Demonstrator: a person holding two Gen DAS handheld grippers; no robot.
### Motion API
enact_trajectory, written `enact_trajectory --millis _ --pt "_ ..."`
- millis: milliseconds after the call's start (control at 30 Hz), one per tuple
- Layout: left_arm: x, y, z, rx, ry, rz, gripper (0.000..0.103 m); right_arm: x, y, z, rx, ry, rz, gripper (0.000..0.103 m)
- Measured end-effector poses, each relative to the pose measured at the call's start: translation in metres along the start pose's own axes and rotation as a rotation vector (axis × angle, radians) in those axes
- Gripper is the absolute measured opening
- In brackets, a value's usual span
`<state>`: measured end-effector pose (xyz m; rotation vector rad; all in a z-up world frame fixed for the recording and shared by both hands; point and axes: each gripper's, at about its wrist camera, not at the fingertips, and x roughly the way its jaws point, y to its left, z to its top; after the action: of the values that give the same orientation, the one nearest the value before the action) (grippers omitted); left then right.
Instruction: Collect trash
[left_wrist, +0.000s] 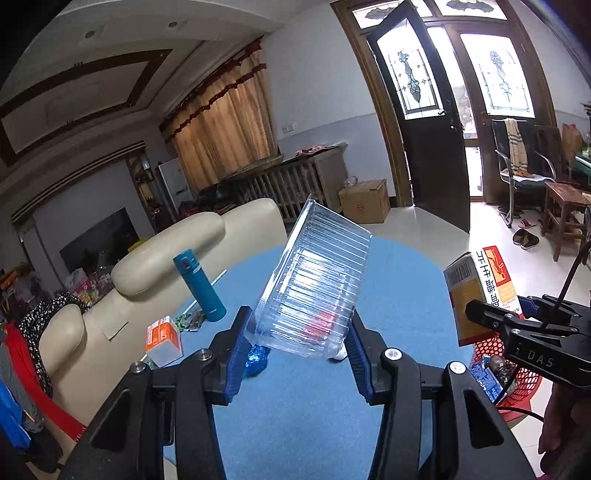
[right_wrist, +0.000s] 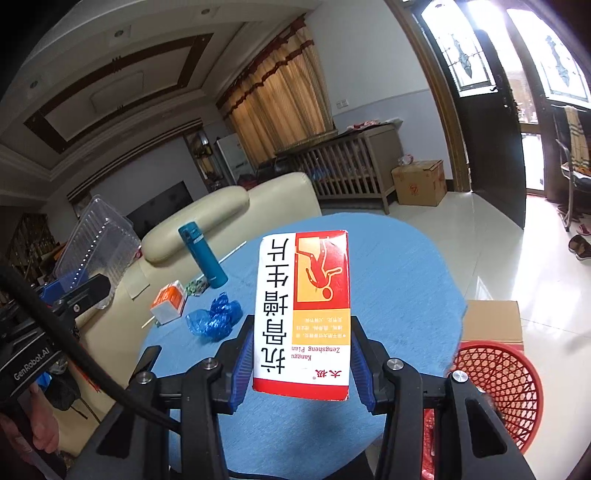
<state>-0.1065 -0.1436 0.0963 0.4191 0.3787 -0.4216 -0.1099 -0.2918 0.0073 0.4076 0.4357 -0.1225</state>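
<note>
The left gripper (left_wrist: 297, 347) has its fingers closed on a tilted clear plastic tray (left_wrist: 317, 284), the right gripper (right_wrist: 299, 354) clamps an upside-down medicine box (right_wrist: 303, 314), both above the blue counter (right_wrist: 399, 280), with the red mesh basket (right_wrist: 506, 387) at four o'clock.

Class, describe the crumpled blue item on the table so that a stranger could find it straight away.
Start at the round blue table and find the upright teal flask near its far edge. Nearer the camera than the flask, beside the orange-and-white box, lies the crumpled blue plastic wrapper. It alone is shiny, shapeless and deep blue.
</note>
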Motion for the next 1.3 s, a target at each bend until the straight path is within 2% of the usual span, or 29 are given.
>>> enact_trajectory --millis 533,1300 --pt "0.003 -0.05 0.008 0.086 0.036 -0.041 0.05 -0.018 -0.044 -0.003 0.102 -0.013 -0.004 0.049" --pt "0.027 -0.101 0.012 0.18 0.108 -0.097 0.05 -0.033 -0.107 -0.014 0.239 -0.006 -0.026 0.049"
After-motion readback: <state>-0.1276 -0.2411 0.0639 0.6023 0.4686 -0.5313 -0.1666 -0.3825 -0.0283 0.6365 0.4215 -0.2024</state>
